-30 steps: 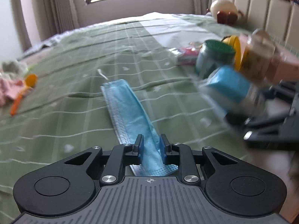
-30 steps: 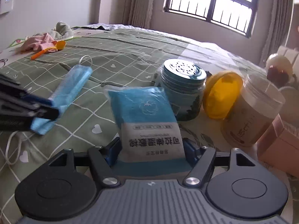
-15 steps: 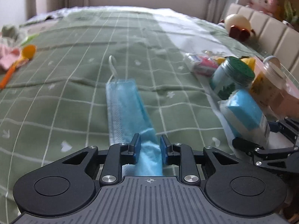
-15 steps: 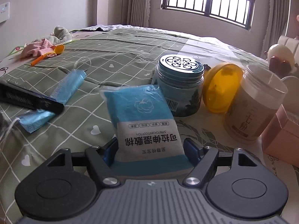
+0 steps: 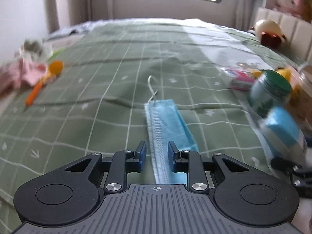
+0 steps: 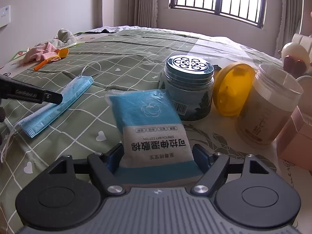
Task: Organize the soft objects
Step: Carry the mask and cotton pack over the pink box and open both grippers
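Lying lengthwise on the bed: a face mask, mid-way across. Toward the left edge, a spoon beside a heap of cloth. Toward the right edge, a wipes packet, with a lidded jar, a loose lid and an open jar just behind.

Pink box cut at edge
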`<state>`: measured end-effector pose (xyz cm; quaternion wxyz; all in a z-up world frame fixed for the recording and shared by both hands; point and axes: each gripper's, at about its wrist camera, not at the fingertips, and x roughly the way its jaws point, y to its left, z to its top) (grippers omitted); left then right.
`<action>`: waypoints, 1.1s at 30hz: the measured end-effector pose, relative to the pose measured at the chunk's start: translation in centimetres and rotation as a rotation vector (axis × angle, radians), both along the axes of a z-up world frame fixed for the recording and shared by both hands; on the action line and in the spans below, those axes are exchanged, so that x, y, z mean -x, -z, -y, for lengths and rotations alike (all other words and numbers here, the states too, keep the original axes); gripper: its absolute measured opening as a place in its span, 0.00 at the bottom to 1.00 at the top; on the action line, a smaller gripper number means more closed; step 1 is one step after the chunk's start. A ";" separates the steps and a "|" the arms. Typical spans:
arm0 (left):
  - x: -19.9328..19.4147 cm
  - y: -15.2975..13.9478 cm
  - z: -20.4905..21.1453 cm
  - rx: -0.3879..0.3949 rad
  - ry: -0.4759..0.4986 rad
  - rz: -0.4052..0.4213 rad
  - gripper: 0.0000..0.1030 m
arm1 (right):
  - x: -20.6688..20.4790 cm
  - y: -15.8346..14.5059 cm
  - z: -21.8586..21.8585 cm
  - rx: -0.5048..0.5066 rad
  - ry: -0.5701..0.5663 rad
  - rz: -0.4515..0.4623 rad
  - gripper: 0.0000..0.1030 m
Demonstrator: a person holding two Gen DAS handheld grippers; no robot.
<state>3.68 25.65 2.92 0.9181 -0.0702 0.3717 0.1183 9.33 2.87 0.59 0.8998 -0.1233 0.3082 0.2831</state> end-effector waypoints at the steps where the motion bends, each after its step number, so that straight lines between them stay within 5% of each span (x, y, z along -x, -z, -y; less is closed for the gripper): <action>1: -0.3 0.3 -0.6 0.053 -0.002 -0.006 0.26 | 0.0 0.0 0.0 0.000 0.000 -0.001 0.75; 6: -1.3 0.9 -3.5 0.433 0.028 0.040 0.26 | 0.0 -0.1 0.1 -0.003 -0.002 -0.004 0.75; 8: -1.8 0.9 -3.4 0.461 0.058 0.031 0.26 | -0.1 -0.1 0.2 -0.005 -0.004 -0.007 0.75; 16: -2.0 0.7 4.0 0.079 0.340 -0.013 0.26 | -0.3 -0.1 0.5 -0.013 -0.011 -0.017 0.76; 22: -2.0 0.3 2.1 0.262 0.338 0.005 0.26 | -0.5 0.0 0.7 -0.019 -0.014 -0.020 0.76; 27: -0.1 -2.2 3.7 0.233 0.421 0.027 0.26 | -0.6 0.0 0.8 -0.025 -0.017 -0.027 0.77; 29: 0.3 -2.3 6.1 0.158 0.495 -0.017 0.26 | -0.6 0.0 0.8 -0.026 -0.017 -0.028 0.77; 33: 0.9 -0.4 10.9 -0.167 0.575 -0.134 0.27 | -0.7 0.0 0.9 -0.036 -0.017 -0.038 0.77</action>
